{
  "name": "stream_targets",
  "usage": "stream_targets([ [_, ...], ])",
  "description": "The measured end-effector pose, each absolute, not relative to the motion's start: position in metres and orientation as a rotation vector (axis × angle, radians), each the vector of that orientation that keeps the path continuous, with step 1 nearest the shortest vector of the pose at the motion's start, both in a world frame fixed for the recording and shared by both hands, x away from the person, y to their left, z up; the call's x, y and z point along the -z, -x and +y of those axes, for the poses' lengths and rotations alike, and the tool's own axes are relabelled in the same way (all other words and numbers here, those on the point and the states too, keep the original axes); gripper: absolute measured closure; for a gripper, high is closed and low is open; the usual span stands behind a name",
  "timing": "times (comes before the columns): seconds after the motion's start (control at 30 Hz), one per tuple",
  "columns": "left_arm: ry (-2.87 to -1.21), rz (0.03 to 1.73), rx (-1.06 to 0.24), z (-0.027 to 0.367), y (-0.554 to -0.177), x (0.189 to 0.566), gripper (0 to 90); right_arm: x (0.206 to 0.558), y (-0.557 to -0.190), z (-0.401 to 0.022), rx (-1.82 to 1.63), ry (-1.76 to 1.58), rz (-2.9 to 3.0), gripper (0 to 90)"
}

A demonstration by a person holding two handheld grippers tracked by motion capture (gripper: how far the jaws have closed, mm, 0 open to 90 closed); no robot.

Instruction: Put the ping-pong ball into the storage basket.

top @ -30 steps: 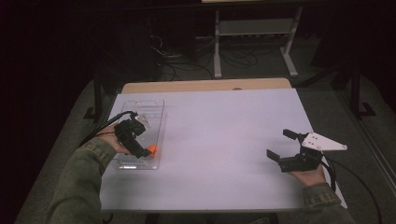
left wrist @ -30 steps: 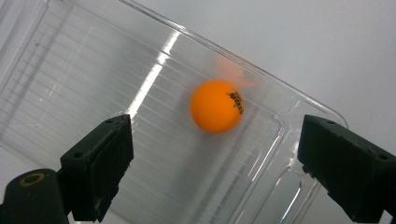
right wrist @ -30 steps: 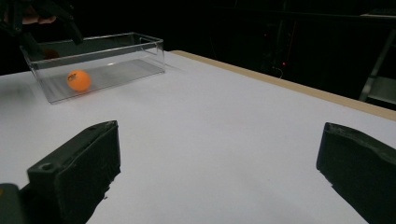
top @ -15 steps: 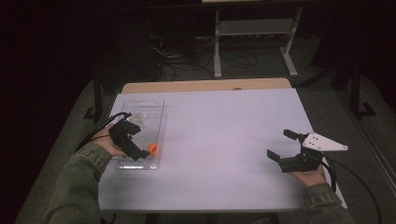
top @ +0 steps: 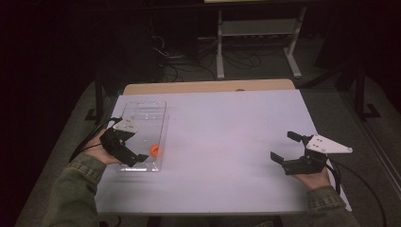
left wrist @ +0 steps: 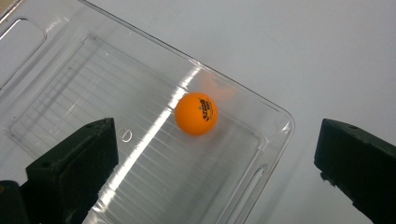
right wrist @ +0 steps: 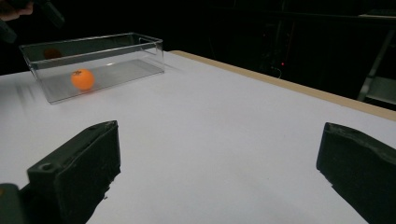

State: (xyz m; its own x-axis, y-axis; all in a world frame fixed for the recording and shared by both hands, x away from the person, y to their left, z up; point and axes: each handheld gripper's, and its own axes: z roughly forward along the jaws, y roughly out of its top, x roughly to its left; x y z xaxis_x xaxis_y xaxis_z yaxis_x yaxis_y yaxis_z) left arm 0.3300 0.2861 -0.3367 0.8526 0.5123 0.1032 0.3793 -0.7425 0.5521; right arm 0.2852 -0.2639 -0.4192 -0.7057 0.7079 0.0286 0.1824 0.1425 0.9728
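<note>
Orange ball (left wrist: pixel 196 113): lying loose on the floor of the clear tray (top: pixel 142 109), near the tray's right wall toward the near end, printed mark facing up; no jaw touching it.

Clear tray: open-topped, long, set at the left part of the white table (top: pixel 227 137), parallel to the table's left edge and close to it.

Left gripper (top: pixel 128 152): above the near end of the tray, jaws just opened to full width since a second ago, nothing between them; drawn back slightly from over the ball. Judged: ball released into the tray, placing step done, withdrawal under way.

Right gripper (top: pixel 284 150): well apart from the tray, at the right part of the table, jaws spread wide and empty, resting low over the table top.

Open room: broad bare table between tray and right gripper. Tight spots: tray walls just under the left jaws; tray's left wall close to the table edge. Retreat best taken upward, clear of the rim.
</note>
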Motion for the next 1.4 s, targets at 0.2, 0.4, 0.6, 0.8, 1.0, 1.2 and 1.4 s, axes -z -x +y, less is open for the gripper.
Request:
stream_targets([
  [0.2, -2.445, 0.649, -0.356, 0.289, -0.325, 0.335, 0.0, 0.419, -0.285, -0.264, -1.59, -0.851, 1.987, 0.0],
  [0.4, -2.418, 0.645, -0.362, 0.291, -0.32, 0.337, 0.0, 0.419, -0.285, -0.264, -1.592, -0.853, 1.985, 0.0],
  [0.6, -2.371, 0.671, -0.375, 0.298, -0.316, 0.339, 0.0, 0.419, -0.285, -0.264, -1.59, -0.851, 1.987, 0.0],
  [0.8, -2.305, 0.685, -0.396, 0.305, -0.311, 0.341, 0.0, 0.42, -0.285, -0.265, -1.59, -0.854, 1.985, 0.0],
  [1.0, -2.24, 0.687, -0.417, 0.309, -0.306, 0.341, 0.0, 0.42, -0.285, -0.264, -1.589, -0.852, 1.988, 0.0],
  [1.2, -2.207, 0.693, -0.423, 0.313, -0.302, 0.343, 0.0, 0.42, -0.285, -0.265, -1.59, -0.855, 1.986, 0.0],
  [1.4, -2.156, 0.709, -0.436, 0.319, -0.298, 0.347, 0.0, 0.42, -0.285, -0.264, -1.589, -0.854, 1.988, 0.0],
])
